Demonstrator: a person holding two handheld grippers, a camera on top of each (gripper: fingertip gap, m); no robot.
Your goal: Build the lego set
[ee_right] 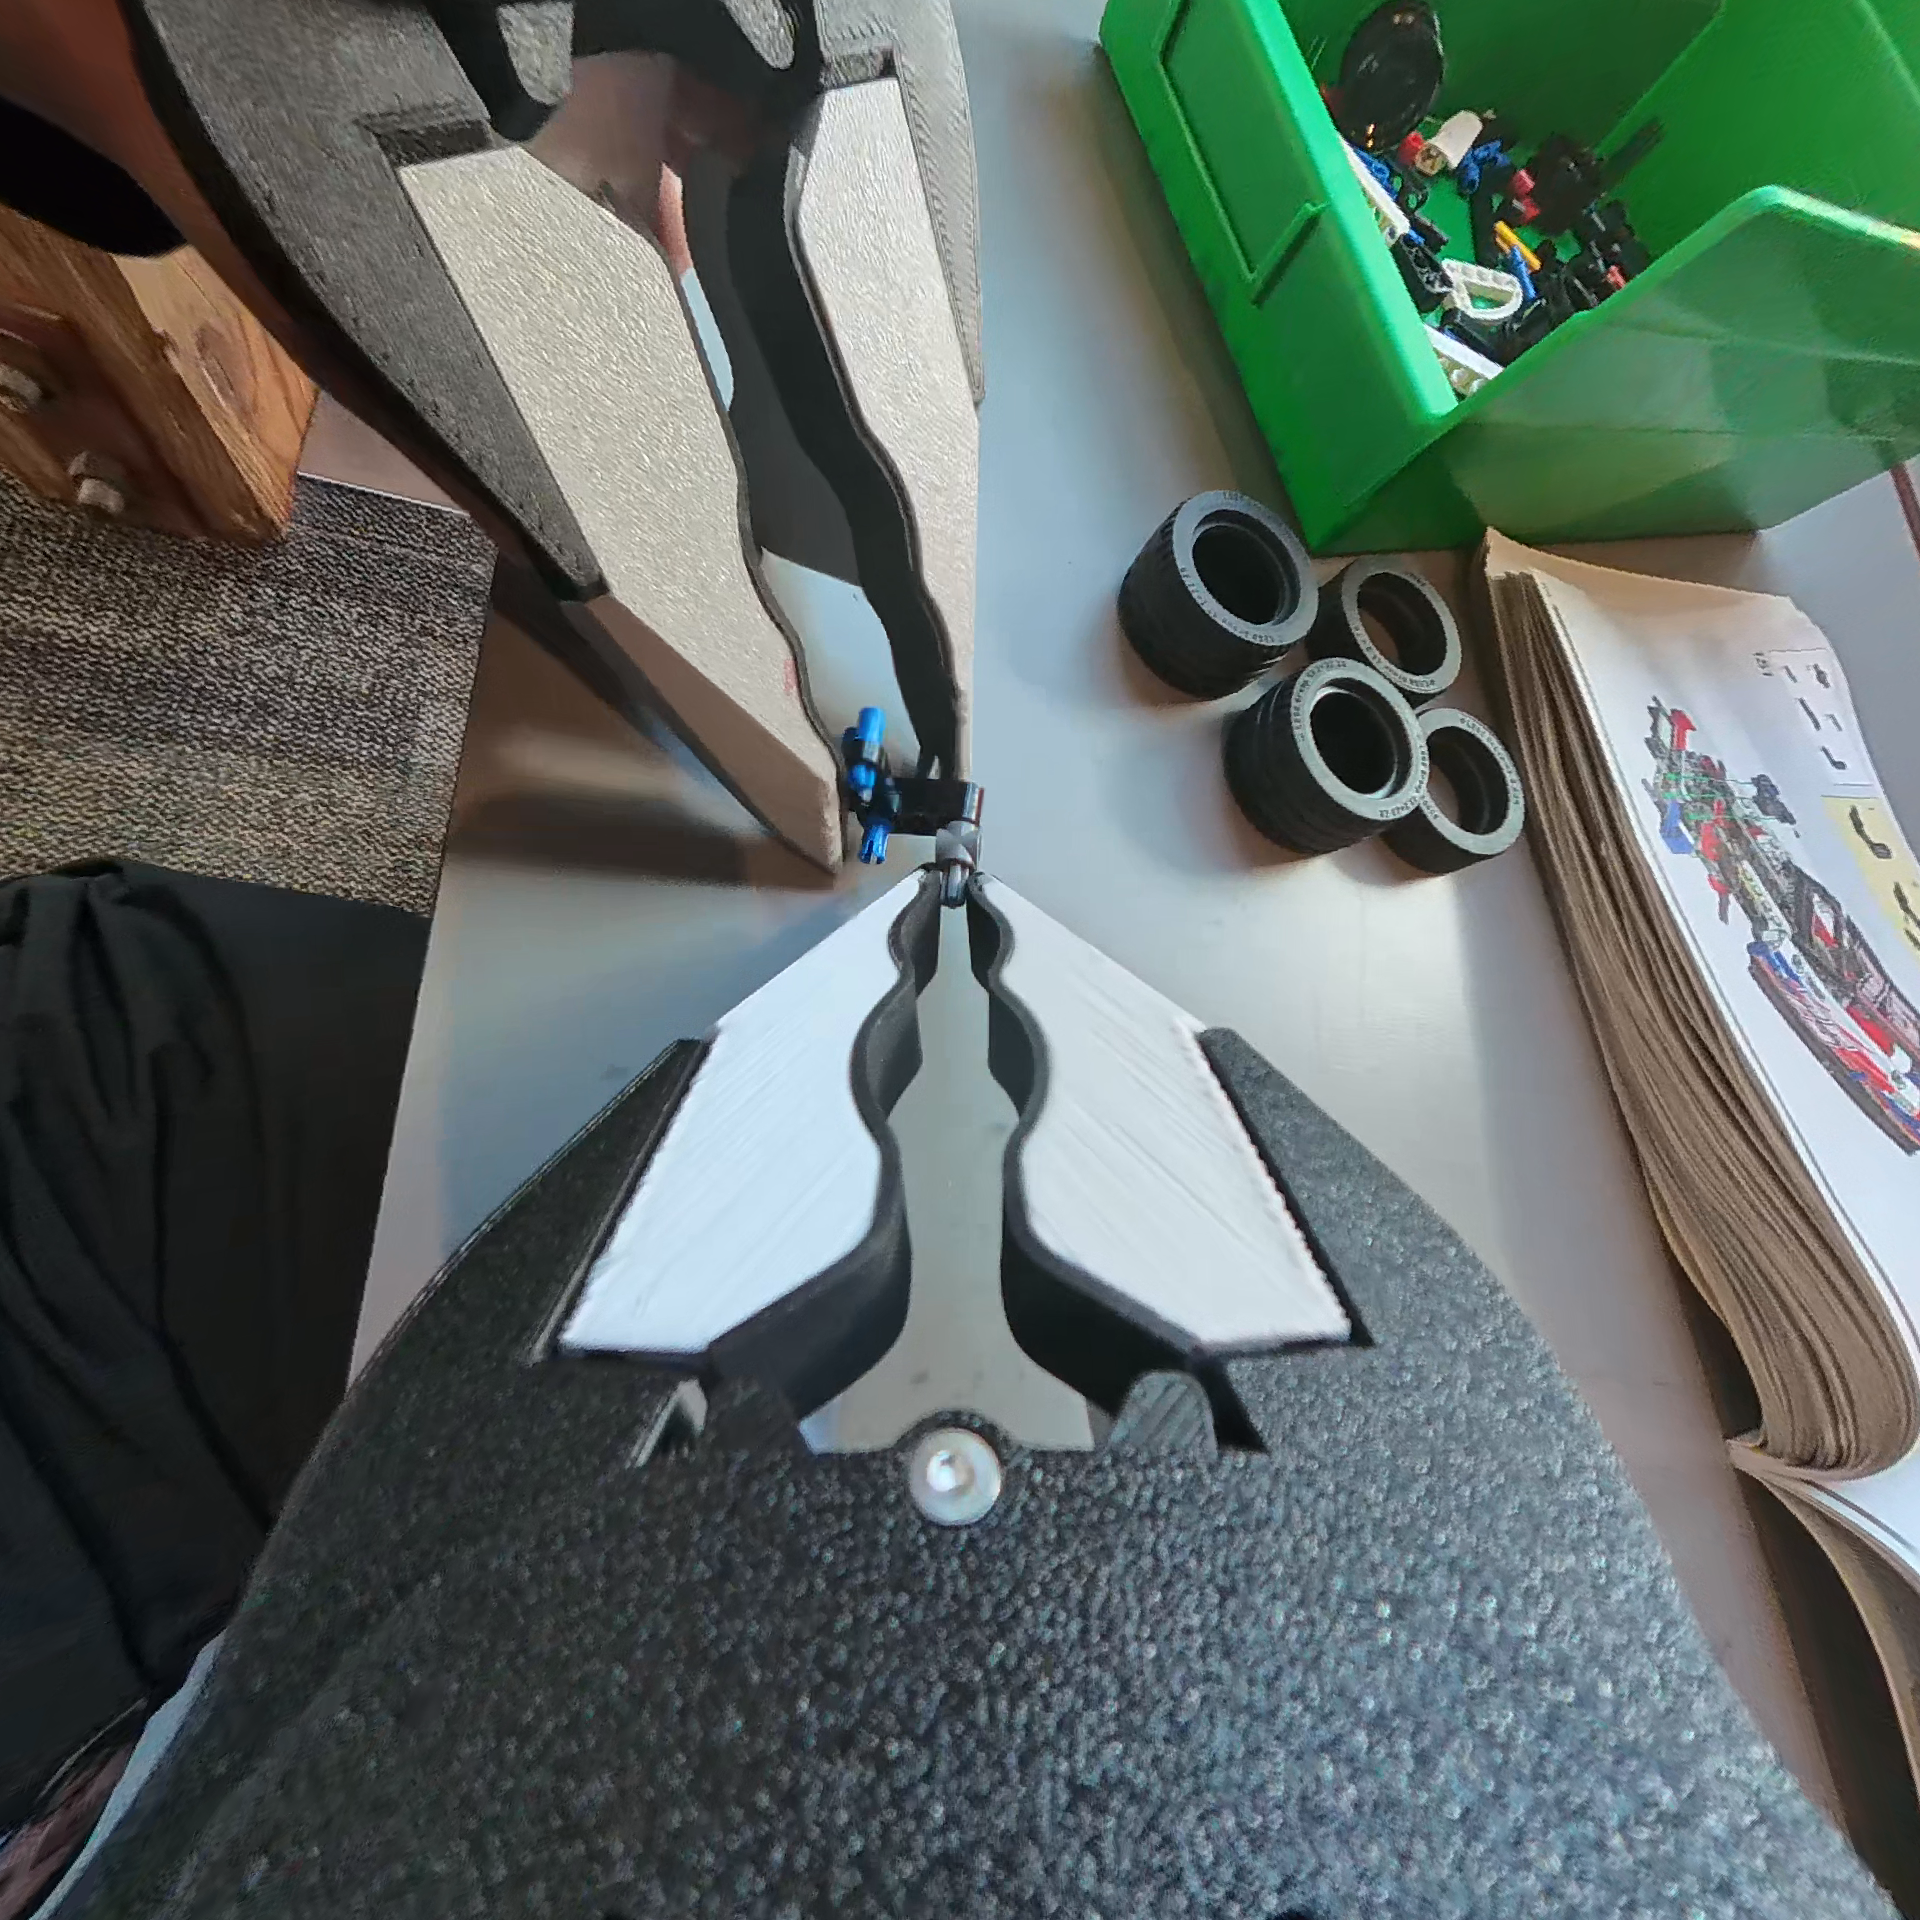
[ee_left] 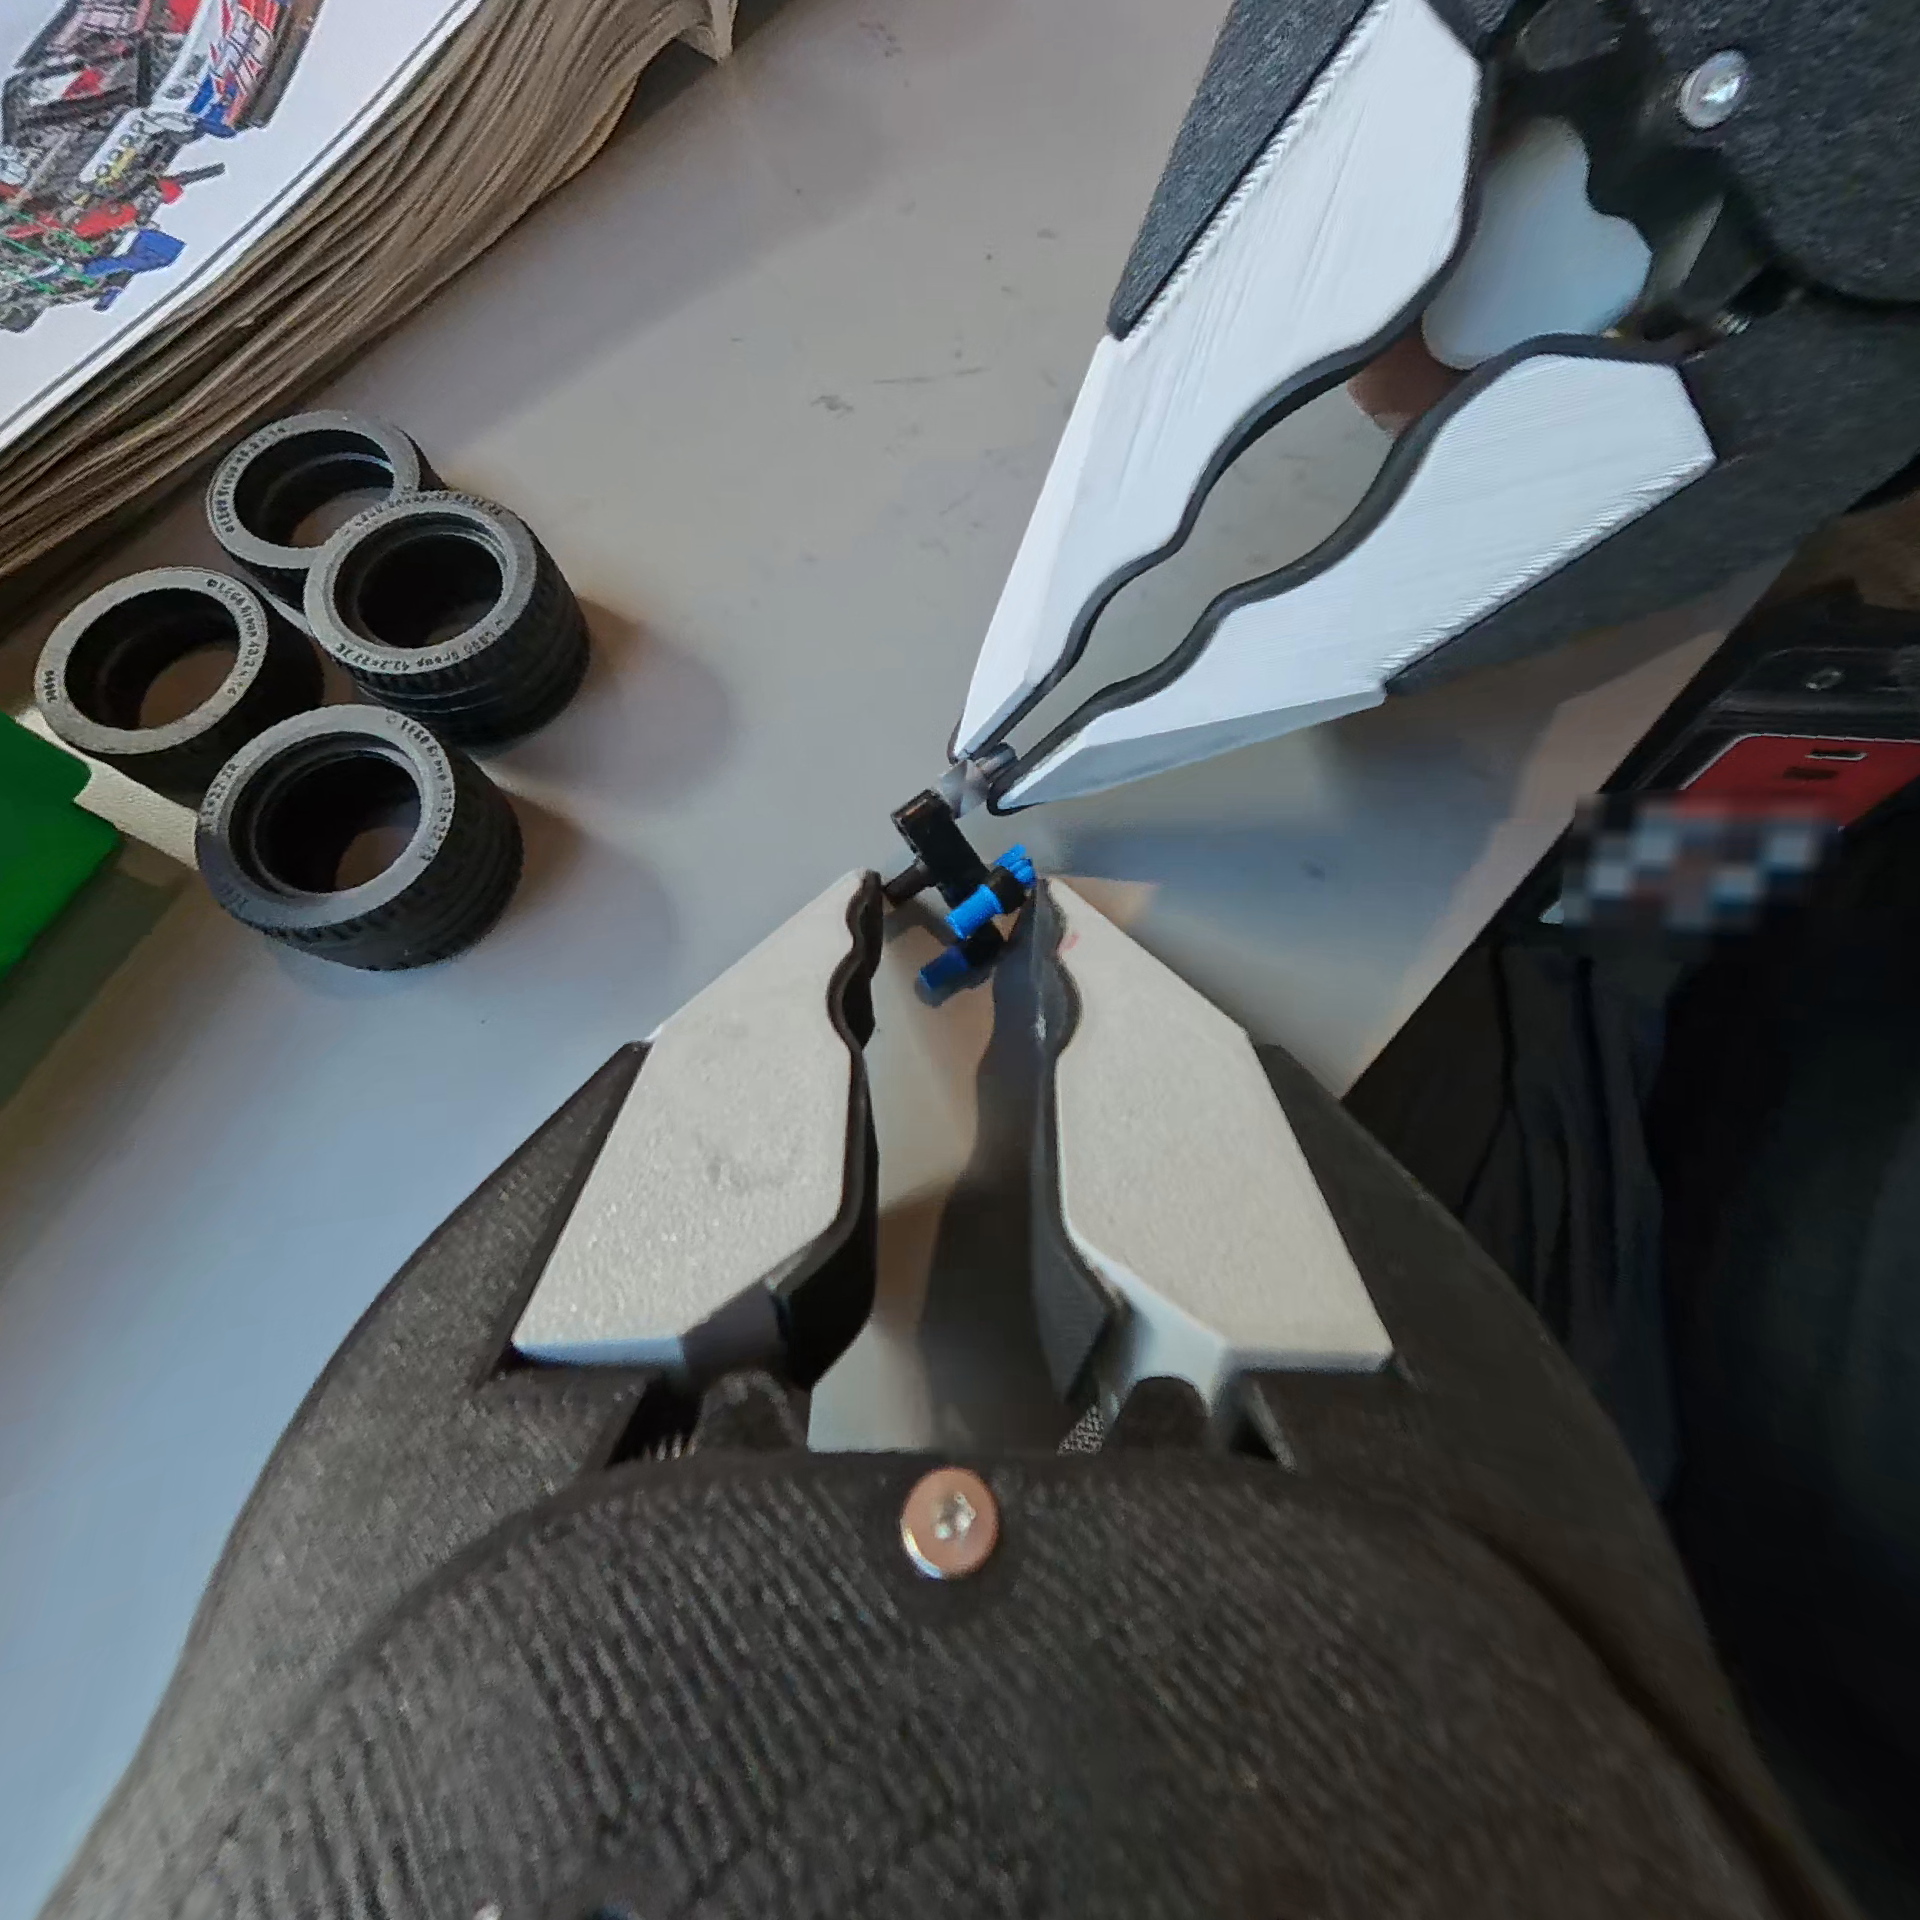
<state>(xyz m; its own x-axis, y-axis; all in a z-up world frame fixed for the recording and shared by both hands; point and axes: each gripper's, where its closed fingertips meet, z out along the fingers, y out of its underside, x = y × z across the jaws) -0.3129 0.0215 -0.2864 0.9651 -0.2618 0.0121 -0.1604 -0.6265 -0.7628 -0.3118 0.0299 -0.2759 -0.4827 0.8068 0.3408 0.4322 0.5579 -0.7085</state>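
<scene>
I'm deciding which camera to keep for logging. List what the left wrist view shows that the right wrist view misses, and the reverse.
Only the left wrist view: a dark device with a red panel beyond the table edge. Only the right wrist view: the loose pieces inside the green bin, the wooden furniture and the carpet. Both share: the left gripper shut on the black and blue assembly, the right gripper shut on a small grey connector, the four tyres, and the instruction booklet.

A pale grey table (ee_right: 1195, 1039) stands over speckled grey carpet (ee_right: 229, 665), beside a wooden furniture leg (ee_right: 135, 384).
</scene>
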